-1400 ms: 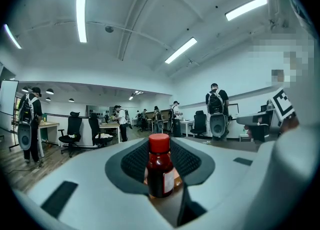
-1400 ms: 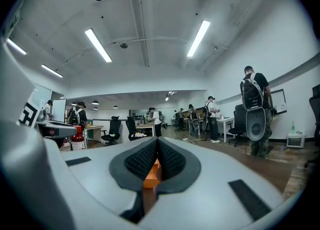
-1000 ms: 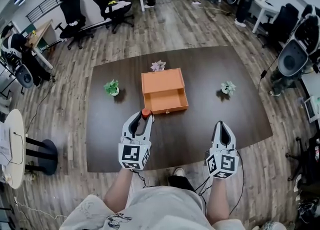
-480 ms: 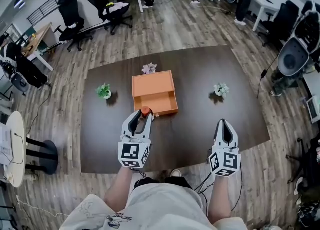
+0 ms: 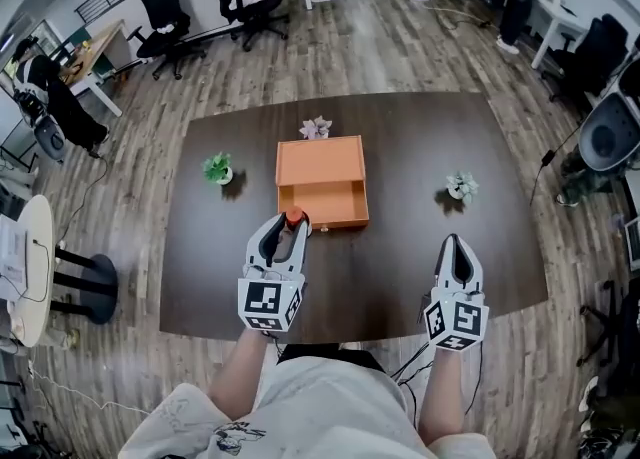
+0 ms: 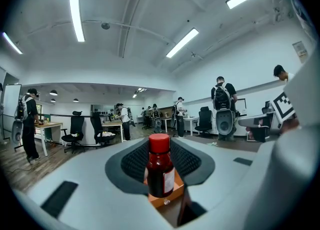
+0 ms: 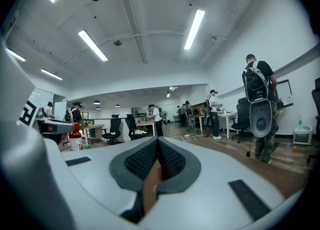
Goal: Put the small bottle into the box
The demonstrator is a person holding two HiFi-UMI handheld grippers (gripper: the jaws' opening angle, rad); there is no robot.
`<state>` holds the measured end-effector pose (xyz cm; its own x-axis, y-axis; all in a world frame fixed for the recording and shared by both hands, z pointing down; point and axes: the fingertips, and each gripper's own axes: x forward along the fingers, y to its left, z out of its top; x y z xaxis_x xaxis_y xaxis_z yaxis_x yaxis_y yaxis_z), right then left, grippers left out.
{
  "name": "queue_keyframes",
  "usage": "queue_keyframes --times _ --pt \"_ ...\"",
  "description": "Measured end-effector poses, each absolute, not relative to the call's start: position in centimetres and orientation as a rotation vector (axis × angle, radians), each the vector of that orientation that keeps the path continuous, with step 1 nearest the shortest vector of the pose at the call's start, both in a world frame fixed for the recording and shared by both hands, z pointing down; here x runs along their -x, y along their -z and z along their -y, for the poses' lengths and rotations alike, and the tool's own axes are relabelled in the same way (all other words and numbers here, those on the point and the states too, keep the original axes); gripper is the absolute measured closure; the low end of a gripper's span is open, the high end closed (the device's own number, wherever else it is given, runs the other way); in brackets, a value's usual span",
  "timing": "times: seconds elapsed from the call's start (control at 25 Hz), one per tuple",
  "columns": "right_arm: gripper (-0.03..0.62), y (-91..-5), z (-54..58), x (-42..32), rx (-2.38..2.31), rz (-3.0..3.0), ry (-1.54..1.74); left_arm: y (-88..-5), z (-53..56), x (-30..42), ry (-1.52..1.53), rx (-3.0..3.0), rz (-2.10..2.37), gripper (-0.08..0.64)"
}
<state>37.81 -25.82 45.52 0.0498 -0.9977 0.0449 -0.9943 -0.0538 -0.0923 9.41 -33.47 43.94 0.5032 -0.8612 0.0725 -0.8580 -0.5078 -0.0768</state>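
The small bottle [image 6: 160, 169] is pinched upright in the jaws of the left gripper [image 5: 290, 226], just at the near edge of the orange box [image 5: 320, 159] on the bench [image 5: 420, 277] — picked up, not yet dropped in. The right gripper [image 5: 456, 250] hangs empty, jaws pressed together.

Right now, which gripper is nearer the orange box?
Left. The left gripper, holding the small bottle, sits at the near edge of the orange box; the right gripper, shut and empty, hangs off to its right, closer to the person.
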Motion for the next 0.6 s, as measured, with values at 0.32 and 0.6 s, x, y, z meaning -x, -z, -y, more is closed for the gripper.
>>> queue_keyframes --times 0.32,0.6 --pt "0.591 -45.4 30.5 -35.7 2.204 -2.198 0.13 -44.3 36.8 -8.4 0.113 2.682 -1.569 0.43" --pt "0.591 -45.9 32.2 -33.9 2.172 -2.251 0.146 -44.7 37.9 -7.6 0.135 2.674 -1.601 0.43"
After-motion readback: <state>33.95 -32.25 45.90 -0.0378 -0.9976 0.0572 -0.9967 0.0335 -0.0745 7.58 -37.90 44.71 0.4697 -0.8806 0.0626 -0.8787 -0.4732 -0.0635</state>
